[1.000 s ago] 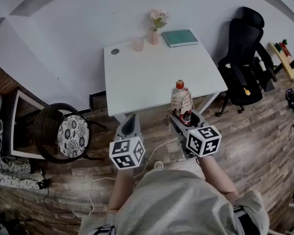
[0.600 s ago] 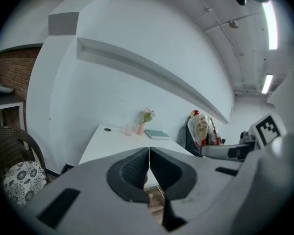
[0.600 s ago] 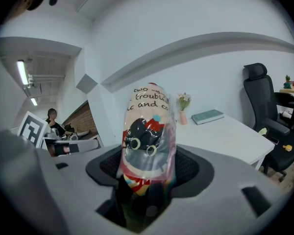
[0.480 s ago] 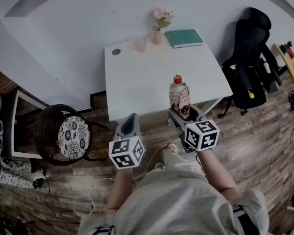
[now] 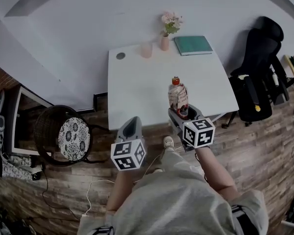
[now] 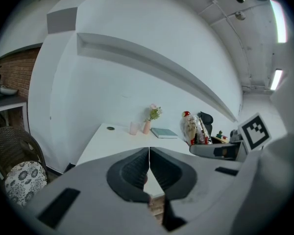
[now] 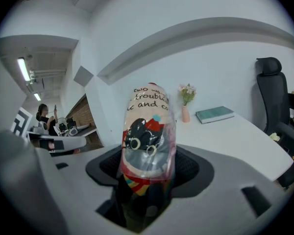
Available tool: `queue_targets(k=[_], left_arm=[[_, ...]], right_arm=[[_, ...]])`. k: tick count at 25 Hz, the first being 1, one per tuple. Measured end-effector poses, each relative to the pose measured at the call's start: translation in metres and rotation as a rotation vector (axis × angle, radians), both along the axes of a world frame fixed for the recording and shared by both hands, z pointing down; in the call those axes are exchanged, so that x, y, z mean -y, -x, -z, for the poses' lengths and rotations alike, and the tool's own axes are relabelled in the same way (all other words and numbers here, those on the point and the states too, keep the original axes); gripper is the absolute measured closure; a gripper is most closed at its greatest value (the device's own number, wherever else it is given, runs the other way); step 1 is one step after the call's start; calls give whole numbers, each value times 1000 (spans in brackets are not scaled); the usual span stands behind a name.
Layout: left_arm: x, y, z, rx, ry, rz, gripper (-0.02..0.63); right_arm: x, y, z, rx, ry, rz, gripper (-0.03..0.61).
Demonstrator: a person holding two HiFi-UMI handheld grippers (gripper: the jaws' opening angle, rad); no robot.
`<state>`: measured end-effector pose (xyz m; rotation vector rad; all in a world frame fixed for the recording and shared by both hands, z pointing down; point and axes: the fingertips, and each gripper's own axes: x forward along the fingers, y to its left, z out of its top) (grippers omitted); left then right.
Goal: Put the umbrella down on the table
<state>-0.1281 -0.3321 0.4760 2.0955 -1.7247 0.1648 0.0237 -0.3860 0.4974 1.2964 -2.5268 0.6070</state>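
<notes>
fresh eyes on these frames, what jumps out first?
The folded umbrella in its clear cartoon-print sleeve, standing upright between the fingers of the right gripper, seen against the near edge of the white table. Next, the left gripper, fingers together and empty, beside it short of the table. At the table's far edge sit a flower vase, a pink cup and a green book.

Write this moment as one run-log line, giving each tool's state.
left tool: shut, empty | right tool: shut on folded umbrella | umbrella: not yet down on table
</notes>
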Motion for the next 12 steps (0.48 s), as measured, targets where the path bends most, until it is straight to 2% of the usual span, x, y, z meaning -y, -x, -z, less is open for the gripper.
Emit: queue_targets(k=[12], left_arm=[[54,0,-19,-7,39,47,606]], right_arm=[[84,10,-71,-89,127,51,308]])
